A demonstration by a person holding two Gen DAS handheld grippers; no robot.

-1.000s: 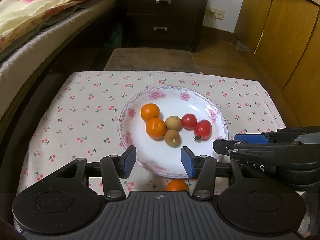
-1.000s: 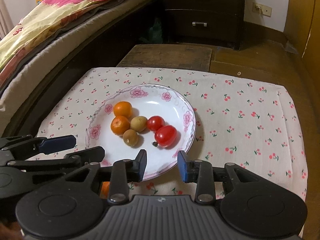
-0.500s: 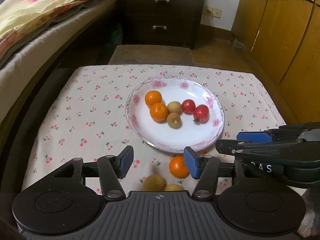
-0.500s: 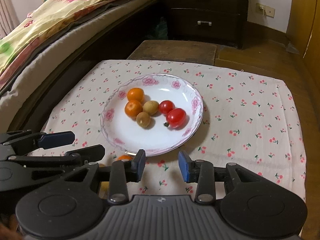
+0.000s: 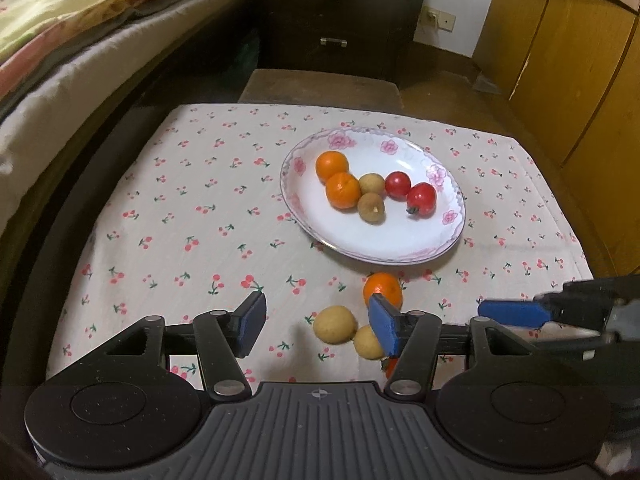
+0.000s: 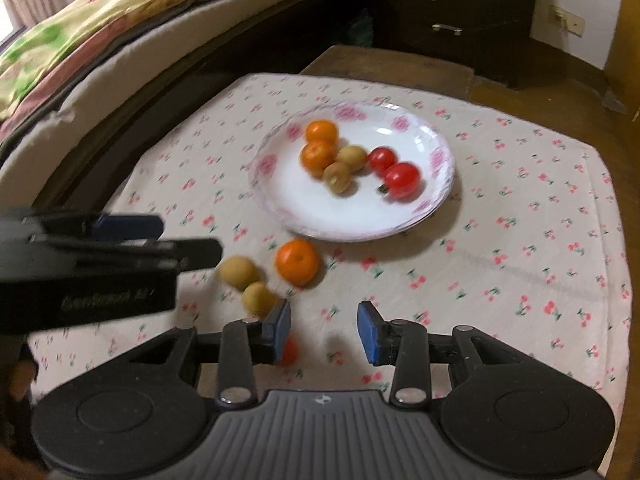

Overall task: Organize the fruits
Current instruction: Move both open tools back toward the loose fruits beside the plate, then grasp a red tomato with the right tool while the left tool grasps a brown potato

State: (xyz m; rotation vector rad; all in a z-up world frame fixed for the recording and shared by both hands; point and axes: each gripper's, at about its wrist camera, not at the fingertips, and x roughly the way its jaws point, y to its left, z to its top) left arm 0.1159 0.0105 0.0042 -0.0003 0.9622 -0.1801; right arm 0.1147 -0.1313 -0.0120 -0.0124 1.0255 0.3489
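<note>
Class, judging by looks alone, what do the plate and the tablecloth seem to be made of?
Plate: likely glazed ceramic, possibly melamine; glossy white with highlights and printed pink flowers on the rim.
Tablecloth: woven fabric, probably cotton; matte, faintly creased, with a cherry print.

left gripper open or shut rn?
Open. The left gripper holds nothing; its blue pads stand wide apart over the cloth.

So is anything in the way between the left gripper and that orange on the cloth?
Nothing visible blocks it. The orange lies on the cloth just beyond the left gripper, near its right finger. Two tan fruits sit closer, between the open fingers, but to the side of the orange.
</note>
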